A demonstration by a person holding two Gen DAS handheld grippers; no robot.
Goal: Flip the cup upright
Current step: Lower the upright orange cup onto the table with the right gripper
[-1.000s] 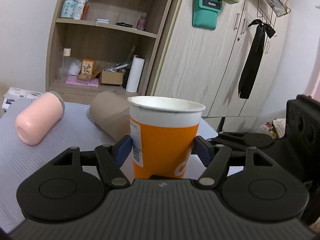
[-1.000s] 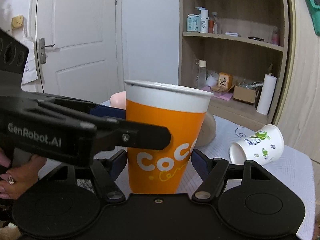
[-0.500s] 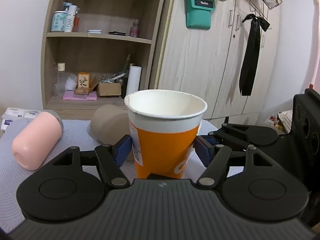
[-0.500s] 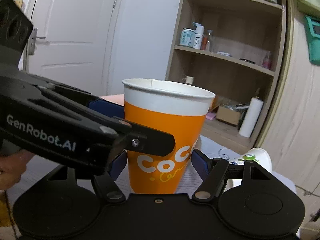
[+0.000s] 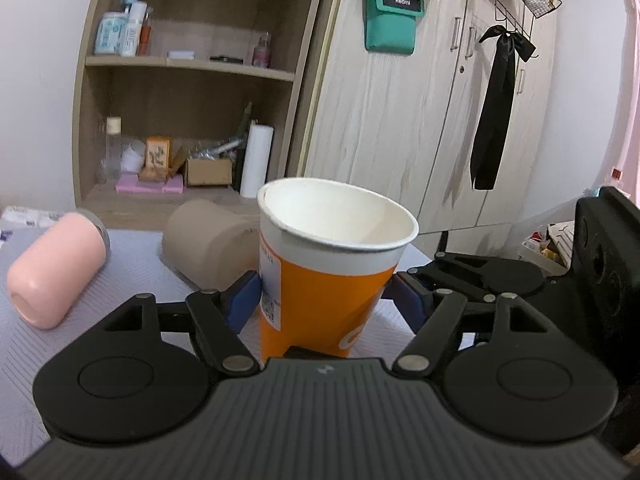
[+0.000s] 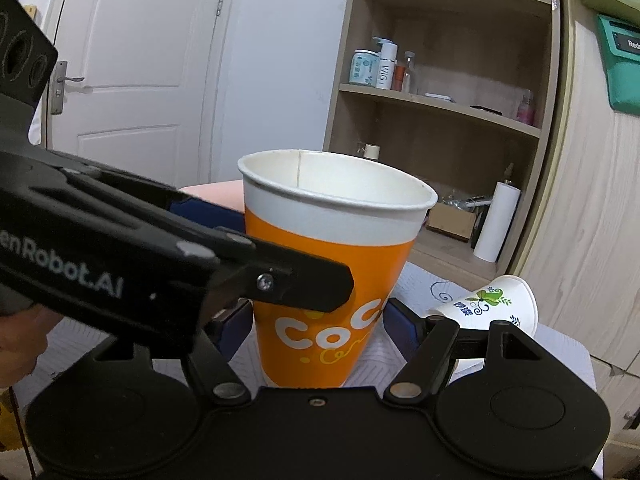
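Observation:
An orange and white paper cup (image 5: pixel 324 280) stands mouth up between the blue pads of my left gripper (image 5: pixel 326 300). It also shows in the right wrist view (image 6: pixel 328 280), between the pads of my right gripper (image 6: pixel 320 324). Both grippers' pads sit against the cup's lower sides, crossing each other at an angle. The cup's base is hidden behind the gripper bodies, so I cannot tell if it rests on the table.
A pink cup (image 5: pixel 56 272) and a tan cup (image 5: pixel 204 248) lie on their sides on the grey cloth (image 5: pixel 132 276). A white flowered paper cup (image 6: pixel 492 304) lies on its side at right. Shelves (image 5: pixel 192 64) and a wardrobe (image 5: pixel 400 120) stand behind.
Both cameras have risen and tilted down, so the cup's open mouth and inside now show. The cup stays upright between both pairs of pads.

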